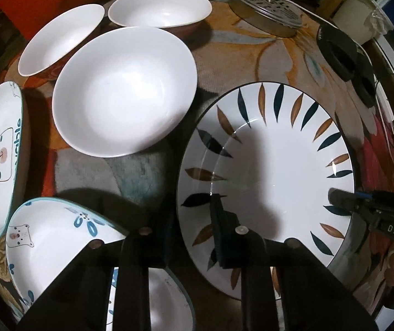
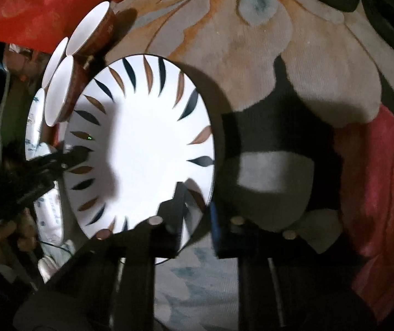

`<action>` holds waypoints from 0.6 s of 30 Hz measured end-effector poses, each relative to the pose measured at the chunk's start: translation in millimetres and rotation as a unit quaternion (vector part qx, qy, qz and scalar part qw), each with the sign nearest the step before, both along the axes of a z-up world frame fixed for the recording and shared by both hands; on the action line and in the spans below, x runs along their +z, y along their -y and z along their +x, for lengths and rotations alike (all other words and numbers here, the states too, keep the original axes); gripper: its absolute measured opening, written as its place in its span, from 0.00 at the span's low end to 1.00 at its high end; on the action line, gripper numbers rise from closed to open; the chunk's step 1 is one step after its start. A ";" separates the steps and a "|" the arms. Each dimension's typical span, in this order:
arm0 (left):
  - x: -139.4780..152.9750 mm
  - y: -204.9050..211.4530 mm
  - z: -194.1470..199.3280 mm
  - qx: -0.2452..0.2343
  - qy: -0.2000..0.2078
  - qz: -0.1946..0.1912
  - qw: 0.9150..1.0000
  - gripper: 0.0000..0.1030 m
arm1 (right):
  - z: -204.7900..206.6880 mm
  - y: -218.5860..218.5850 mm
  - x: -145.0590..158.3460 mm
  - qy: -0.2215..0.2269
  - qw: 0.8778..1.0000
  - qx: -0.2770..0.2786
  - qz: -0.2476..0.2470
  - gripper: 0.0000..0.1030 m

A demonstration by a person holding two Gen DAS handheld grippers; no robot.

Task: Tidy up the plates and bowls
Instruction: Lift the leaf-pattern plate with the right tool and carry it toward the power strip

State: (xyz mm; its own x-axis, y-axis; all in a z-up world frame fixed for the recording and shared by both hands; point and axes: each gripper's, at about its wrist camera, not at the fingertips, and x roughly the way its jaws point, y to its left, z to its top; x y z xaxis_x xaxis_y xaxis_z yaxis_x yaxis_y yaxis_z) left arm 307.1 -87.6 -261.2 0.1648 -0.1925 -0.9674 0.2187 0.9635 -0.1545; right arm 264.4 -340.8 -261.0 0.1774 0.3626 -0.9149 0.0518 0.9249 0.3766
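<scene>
Leaf-pattern plate point(image 1: 279, 165) lies flat on the cloth-covered counter point(image 1: 224, 55), spanning both grippers. Left gripper point(image 1: 191, 220) clenched on its near-left rim, right gripper point(image 2: 197, 209) on the opposite rim. Glazed ceramic — stiff, slick, breakable; rim holds suit it.

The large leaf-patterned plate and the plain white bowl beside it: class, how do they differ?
The large leaf-patterned plate is wide and shallow; the plain white bowl is smaller and deeper. The plate's rim carries dark and tan leaf strokes; the bowl's inside is unmarked. Both grippers clamp the plate's rim; the bowl stands untouched. Both are round and white inside.
</scene>
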 end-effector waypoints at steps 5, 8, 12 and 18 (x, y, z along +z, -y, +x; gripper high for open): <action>4.8 4.4 -9.6 -0.024 0.005 0.009 1.000 0.20 | -2.6 5.3 3.7 0.013 1.000 -0.003 -0.005 0.13; 11.4 12.2 -16.3 -0.037 0.016 0.009 0.999 0.20 | -6.3 11.3 9.6 0.023 1.000 -0.004 -0.011 0.13; 21.3 29.6 -22.6 -0.051 0.029 -0.001 0.998 0.20 | -16.2 28.5 21.2 0.035 0.999 -0.015 -0.014 0.13; 32.0 77.7 -29.5 -0.079 0.040 -0.021 0.996 0.20 | -33.1 67.7 39.0 0.046 0.998 -0.043 -0.030 0.13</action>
